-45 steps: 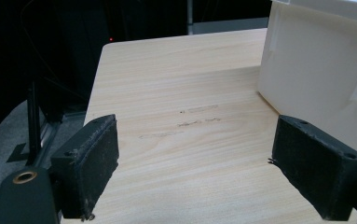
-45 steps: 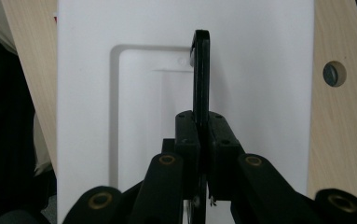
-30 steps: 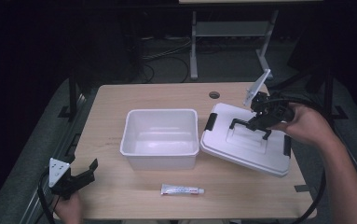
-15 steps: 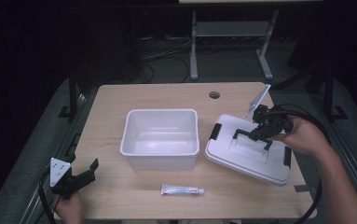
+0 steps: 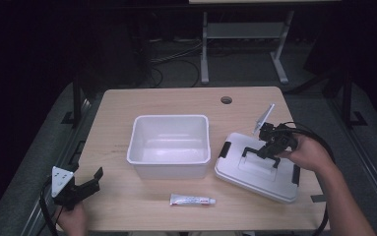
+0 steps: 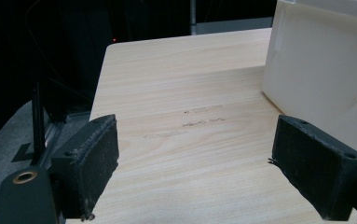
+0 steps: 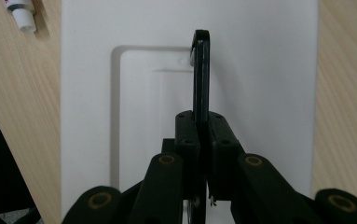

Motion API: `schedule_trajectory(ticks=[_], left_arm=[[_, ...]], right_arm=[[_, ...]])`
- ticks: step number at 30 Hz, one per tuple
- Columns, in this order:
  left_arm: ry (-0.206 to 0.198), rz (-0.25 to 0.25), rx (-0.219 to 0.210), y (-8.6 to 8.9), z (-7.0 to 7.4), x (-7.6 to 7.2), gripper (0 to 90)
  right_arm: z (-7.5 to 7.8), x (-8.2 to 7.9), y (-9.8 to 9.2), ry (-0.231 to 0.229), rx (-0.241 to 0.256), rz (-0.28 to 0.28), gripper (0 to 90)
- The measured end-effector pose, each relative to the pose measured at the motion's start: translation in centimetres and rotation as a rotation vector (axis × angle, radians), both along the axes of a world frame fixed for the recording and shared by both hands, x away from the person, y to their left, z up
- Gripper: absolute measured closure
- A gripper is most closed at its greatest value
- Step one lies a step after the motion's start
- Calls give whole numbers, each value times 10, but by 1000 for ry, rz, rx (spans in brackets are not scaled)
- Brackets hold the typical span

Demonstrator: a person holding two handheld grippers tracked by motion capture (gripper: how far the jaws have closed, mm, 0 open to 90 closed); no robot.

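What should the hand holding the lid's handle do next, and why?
Probably open the right gripper and let go. It is shut on the black handle, and the lid seems to lie flat on the table beside the open bin, so nothing seems left to carry.

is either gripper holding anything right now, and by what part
The right gripper is shut on the black handle of the white lid. The left gripper is open and holds nothing.

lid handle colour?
Black, on the white lid; the handle shows best in the right gripper view, pinched in the right claw.
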State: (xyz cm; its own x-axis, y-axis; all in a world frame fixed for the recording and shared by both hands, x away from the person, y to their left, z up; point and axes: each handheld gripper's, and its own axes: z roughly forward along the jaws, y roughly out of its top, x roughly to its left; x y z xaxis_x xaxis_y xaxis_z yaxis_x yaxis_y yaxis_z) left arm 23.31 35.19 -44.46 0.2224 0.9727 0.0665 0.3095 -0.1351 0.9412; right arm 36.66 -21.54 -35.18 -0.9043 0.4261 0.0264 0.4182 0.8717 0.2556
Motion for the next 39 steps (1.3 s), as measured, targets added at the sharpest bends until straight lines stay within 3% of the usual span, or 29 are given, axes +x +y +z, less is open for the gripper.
schedule_trajectory(ticks=[20,28,39], left_arm=[[-1,5,-1,1,0,-1,138],[-1,3,0,0,0,-1,138],[-1,2,-2,0,0,0,138]], right_arm=[[-37,9,-2,52,12,-32,839],[-38,10,-8,61,36,-58,828],[-31,7,-15,43,61,-83,682]])
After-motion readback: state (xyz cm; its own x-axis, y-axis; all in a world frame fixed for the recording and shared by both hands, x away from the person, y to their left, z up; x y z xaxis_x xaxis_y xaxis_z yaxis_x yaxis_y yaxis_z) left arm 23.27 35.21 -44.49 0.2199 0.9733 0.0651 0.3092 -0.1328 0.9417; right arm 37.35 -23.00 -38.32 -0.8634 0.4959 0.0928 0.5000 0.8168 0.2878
